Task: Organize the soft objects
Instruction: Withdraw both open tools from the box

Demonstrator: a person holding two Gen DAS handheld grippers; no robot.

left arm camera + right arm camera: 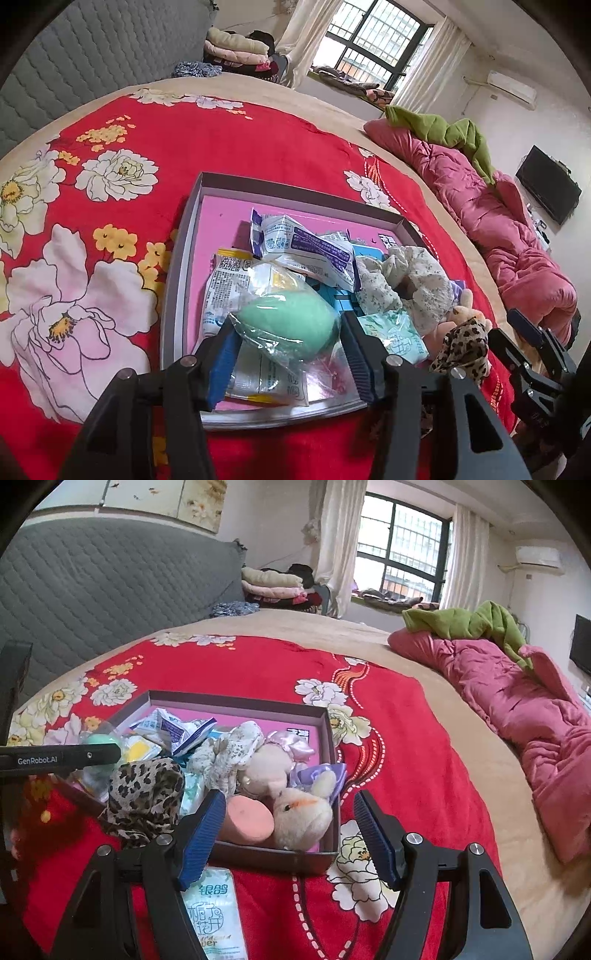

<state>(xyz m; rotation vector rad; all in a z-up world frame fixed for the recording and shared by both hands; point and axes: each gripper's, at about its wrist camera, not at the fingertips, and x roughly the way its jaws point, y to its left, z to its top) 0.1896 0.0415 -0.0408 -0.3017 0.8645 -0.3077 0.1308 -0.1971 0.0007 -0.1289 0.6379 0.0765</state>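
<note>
— Grippers first: our left gripper [288,354] had its blue pads on either side of the bagged green sponge [291,325], though we couldn't tell whether they pressed it.

— And our right gripper [290,840] stood wide, holding nothing, above the near edge of the box [236,701].

— Below it we saw a tissue pack [214,915] on the red floral blanket [258,664].

— Inside the box lay the pink sponge [247,819], the plush toy [299,812], a leopard-print cloth [147,790] and packets [306,243].
</note>
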